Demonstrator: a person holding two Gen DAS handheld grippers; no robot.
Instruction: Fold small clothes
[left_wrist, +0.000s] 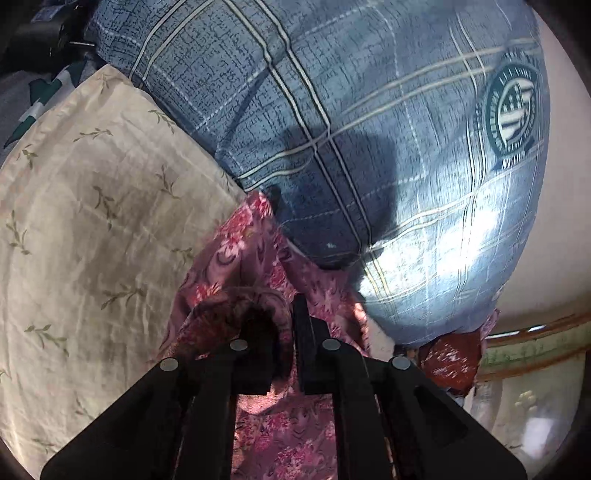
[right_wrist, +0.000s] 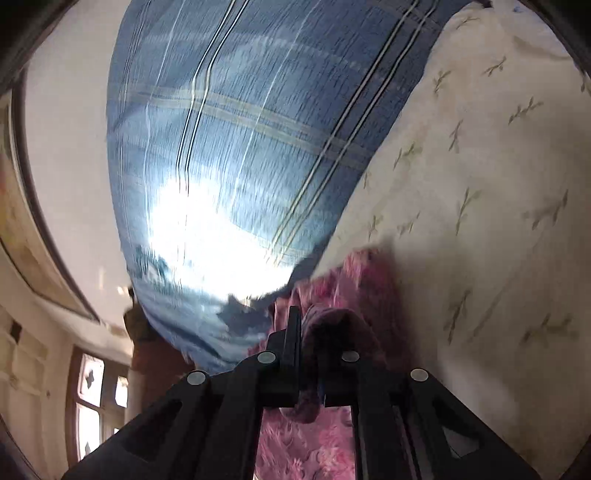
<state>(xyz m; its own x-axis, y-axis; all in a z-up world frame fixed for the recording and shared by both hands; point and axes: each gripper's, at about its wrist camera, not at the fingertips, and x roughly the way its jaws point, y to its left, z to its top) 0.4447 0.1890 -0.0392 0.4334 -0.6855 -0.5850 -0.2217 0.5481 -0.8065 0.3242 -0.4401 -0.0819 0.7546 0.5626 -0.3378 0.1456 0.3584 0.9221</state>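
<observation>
A small pink floral garment (left_wrist: 255, 251) hangs bunched between the fingers of my left gripper (left_wrist: 282, 317), which is shut on a fold of it. The same pink garment (right_wrist: 354, 280) shows in the right wrist view, and my right gripper (right_wrist: 314, 325) is shut on another bunched fold of it. Both grippers hold the cloth lifted, close in front of the pillows. The rest of the garment drapes down below the jaws and is partly hidden.
A big blue checked pillow (left_wrist: 351, 129) (right_wrist: 240, 129) fills the background. A cream pillow with green sprigs (left_wrist: 85, 221) (right_wrist: 480, 203) lies beside it. A dark red cloth (left_wrist: 450, 362) sits under the blue pillow. A window (right_wrist: 96, 402) shows low left.
</observation>
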